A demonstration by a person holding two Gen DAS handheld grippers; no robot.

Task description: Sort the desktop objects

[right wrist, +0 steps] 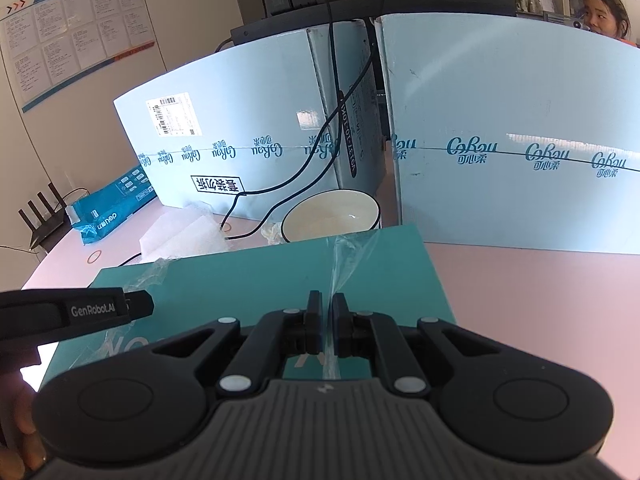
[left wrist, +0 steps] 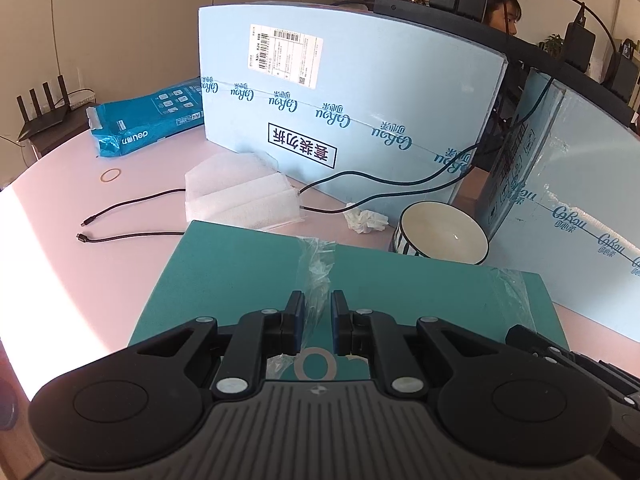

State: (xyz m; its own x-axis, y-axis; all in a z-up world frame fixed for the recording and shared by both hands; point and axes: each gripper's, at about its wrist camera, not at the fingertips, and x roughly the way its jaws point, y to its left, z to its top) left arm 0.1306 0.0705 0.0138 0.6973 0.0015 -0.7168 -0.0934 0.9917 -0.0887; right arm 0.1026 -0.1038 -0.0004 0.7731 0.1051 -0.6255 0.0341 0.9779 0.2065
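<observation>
A flat teal box (left wrist: 256, 272) lies on the pink table in front of both grippers; it also shows in the right wrist view (right wrist: 280, 276). Crinkled clear plastic strips (left wrist: 318, 264) run over its top. My left gripper (left wrist: 318, 306) is over the box's near edge, its jaws nearly closed around one strip. My right gripper (right wrist: 327, 308) is shut on the other plastic strip (right wrist: 340, 256). The left gripper's body (right wrist: 76, 312) shows at the left of the right wrist view.
A white bowl (left wrist: 442, 232) with a dark rim stands behind the box. White foam wrap (left wrist: 240, 196), crumpled tissue (left wrist: 366, 220), black cables (left wrist: 128, 236), a rubber band (left wrist: 111, 176) and a blue paper pack (left wrist: 148, 120) lie on the table. Tall light-blue cartons (left wrist: 344, 100) wall the back.
</observation>
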